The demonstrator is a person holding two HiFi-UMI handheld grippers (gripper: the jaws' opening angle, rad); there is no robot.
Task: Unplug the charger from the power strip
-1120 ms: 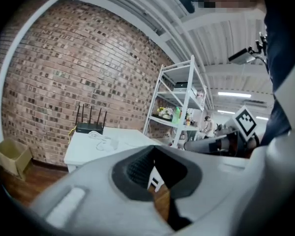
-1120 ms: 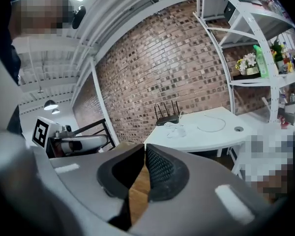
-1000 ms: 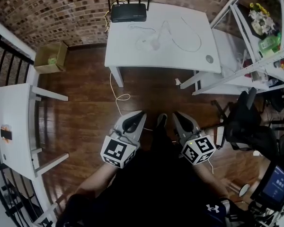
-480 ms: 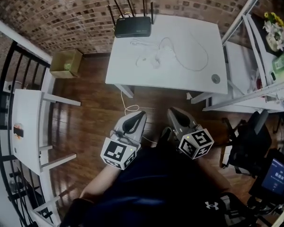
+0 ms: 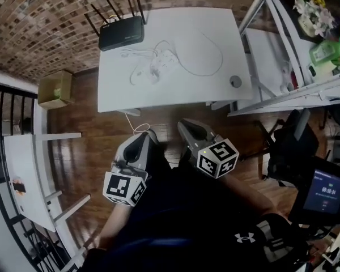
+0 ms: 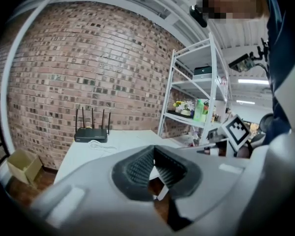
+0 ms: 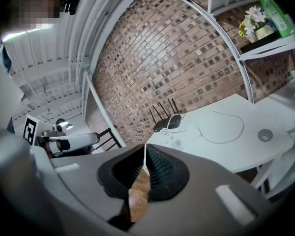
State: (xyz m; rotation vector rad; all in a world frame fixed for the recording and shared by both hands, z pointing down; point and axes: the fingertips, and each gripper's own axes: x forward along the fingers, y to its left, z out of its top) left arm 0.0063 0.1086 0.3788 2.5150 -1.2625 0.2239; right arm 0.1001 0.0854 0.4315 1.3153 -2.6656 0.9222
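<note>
A white table stands against the brick wall ahead. On it lies a small white block with white cables, too small to tell charger from power strip; it also shows in the right gripper view. A long white cable loops to its right. My left gripper and right gripper are side by side over the wooden floor, just short of the table's near edge, pointing at it. Both are shut with nothing between the jaws, as seen in the left gripper view and the right gripper view.
A black router sits at the table's back left and a small round grey thing near its front right. A white shelf rack and black chair stand right. A cardboard box and white bench are left.
The table has come closer in the head view; both grippers have moved forward towards its near edge. Both stay shut and empty.
</note>
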